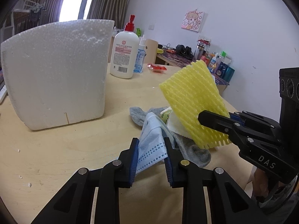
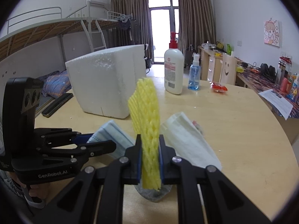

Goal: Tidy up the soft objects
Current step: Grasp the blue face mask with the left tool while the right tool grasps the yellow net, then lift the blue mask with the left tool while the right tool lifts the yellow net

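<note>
Left wrist view: left hand-held gripper [image 1: 151, 145] pinches the blue face mask [image 1: 149, 149] above the worktop [image 1: 74, 149], beside a grey sock [image 1: 194, 153].
Right wrist view: right hand-held gripper [image 2: 149, 145] clamps the upright yellow foam net [image 2: 146, 115]; white foam box [image 2: 106, 82] behind.

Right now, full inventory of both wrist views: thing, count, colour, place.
foam box: 1, white, far left of table
lotion bottle: 1, white with red pump, behind box
spray bottle: 1, clear blue, beside lotion bottle
snack packet: 1, red, table's far side
foam net: 1, yellow, clamped upright in right gripper
face mask: 1, light blue, between left gripper's pads
sock: 1, grey, under pile
tissue: 1, white, in pile
table: 1, light wood
left gripper: black, blue pads
right gripper: black, blue pads
</note>
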The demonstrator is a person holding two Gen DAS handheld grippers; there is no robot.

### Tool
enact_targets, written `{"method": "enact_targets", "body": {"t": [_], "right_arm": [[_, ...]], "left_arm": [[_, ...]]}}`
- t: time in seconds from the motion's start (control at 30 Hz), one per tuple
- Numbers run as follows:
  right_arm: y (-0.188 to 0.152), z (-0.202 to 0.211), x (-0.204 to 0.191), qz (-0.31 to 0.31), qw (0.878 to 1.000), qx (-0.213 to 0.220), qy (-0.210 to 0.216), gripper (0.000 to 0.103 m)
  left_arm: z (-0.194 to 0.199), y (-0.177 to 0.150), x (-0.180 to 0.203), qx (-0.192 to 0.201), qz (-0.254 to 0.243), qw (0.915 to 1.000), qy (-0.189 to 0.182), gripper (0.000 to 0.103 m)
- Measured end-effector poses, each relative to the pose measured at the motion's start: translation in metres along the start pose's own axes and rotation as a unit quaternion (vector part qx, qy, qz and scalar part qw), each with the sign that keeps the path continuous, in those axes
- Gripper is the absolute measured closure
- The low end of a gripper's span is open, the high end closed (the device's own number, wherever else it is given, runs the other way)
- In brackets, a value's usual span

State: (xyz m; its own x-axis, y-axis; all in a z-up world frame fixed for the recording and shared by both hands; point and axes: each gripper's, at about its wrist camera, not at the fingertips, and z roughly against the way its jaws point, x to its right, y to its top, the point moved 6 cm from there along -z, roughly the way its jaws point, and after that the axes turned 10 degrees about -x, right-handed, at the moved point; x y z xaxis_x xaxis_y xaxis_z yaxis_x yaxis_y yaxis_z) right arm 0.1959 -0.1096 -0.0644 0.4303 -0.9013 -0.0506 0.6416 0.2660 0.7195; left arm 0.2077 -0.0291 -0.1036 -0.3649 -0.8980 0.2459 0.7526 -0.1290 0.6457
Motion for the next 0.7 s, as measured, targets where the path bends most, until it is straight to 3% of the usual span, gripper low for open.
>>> {"method": "enact_targets", "body": {"t": [0.7], "right_arm": [[0.001, 0.043, -0.009, 0.002, 0.999, 0.051, -0.006, 0.085]], "left_arm": [[0.050, -0.005, 0.023, 0.055, -0.026, 0.9979, 0.021, 0.076]]}}
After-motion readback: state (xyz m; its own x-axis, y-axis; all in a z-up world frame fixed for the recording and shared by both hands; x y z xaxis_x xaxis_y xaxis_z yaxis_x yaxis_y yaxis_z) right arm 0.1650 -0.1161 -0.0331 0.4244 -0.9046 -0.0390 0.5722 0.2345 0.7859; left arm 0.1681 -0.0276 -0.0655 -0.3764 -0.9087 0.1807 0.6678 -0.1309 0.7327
